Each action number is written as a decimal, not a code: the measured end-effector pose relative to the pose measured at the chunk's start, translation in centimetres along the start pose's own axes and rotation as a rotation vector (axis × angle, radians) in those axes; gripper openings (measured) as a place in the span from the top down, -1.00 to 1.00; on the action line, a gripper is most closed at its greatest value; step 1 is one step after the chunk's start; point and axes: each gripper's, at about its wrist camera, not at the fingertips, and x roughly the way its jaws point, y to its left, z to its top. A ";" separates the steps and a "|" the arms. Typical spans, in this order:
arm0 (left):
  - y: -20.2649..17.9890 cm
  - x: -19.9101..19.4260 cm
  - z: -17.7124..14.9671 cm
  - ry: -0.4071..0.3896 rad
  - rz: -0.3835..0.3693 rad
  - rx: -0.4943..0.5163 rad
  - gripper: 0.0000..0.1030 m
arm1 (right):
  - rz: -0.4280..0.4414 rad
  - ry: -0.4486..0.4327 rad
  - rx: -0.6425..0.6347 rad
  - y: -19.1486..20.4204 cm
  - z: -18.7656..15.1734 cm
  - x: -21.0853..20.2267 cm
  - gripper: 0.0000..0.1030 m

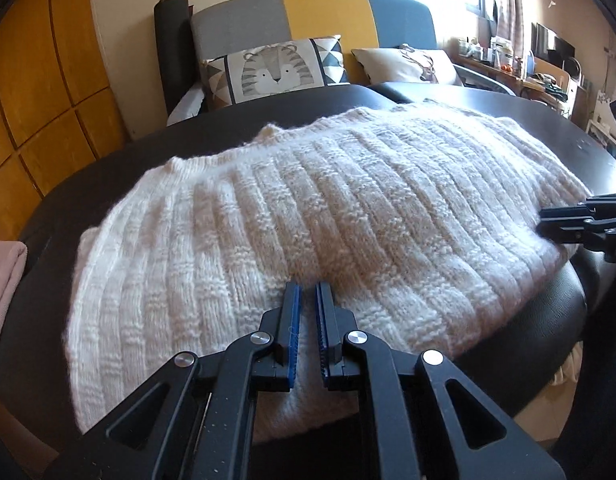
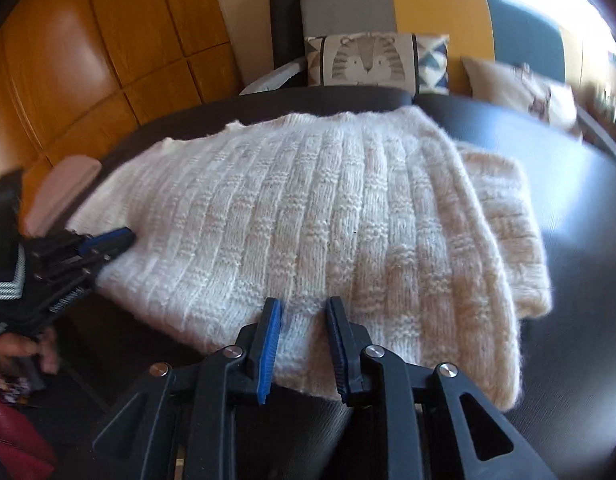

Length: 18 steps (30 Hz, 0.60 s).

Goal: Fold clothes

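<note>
Risk is judged as slippage: the cream chunky ribbed-knit sweater (image 1: pixel 316 216), spread on the dark round table (image 1: pixel 108 168), overhangs the near edge, and its bulk could be dragged off. Left gripper (image 1: pixel 308 292) is almost closed at the near hem; a pinch of knit cannot be confirmed. Right gripper (image 2: pixel 302 308) is partly open over the near hem, nothing clamped. No containers are seen.

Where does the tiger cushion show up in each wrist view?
Left wrist: tiger cushion sits upper centre, left of the middle, behind the table's far edge.
Right wrist: tiger cushion sits upper centre, right of the middle, a bit blurred.
Shared landmark: the sofa's yellow panel rises just behind and right of it in both.
</note>
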 end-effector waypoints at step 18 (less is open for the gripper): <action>0.3 4.3 7.3 0.027 0.047 -0.071 0.81 | -0.149 -0.071 0.109 -6.2 6.1 -0.1 0.53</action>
